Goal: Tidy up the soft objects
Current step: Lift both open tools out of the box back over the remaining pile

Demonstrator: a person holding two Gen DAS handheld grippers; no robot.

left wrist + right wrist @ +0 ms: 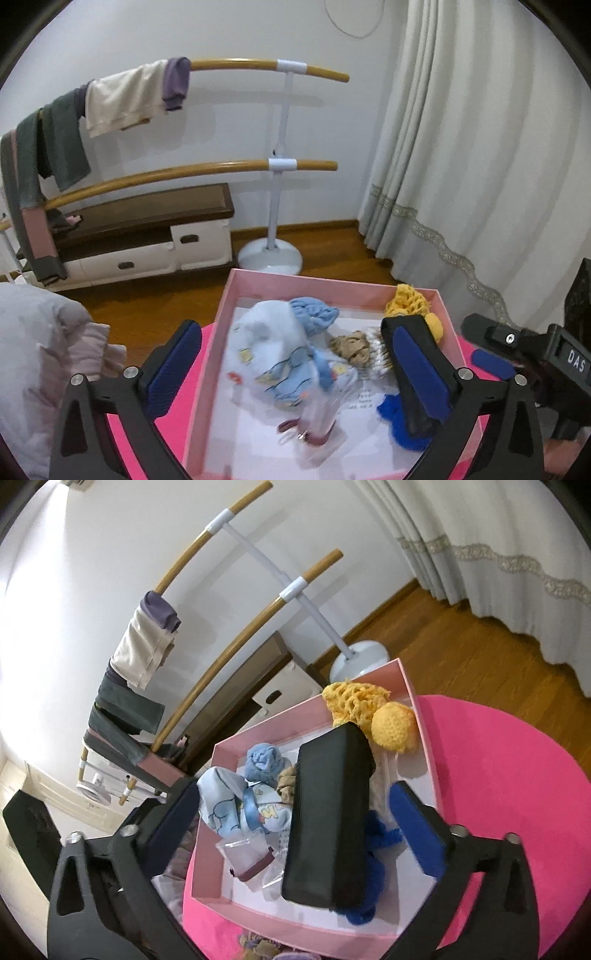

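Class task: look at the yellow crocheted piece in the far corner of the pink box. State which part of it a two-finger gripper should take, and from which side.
Grip the round yellow ball of the yellow crocheted piece, coming from above. The ball is compact and bulges up near the pink box rim, so fingers can close across it. The netted part lies draped against the wall, with less to pinch.

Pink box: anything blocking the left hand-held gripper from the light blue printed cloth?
Nothing visible. The left hand-held gripper is open directly over the light blue printed cloth inside the pink box.
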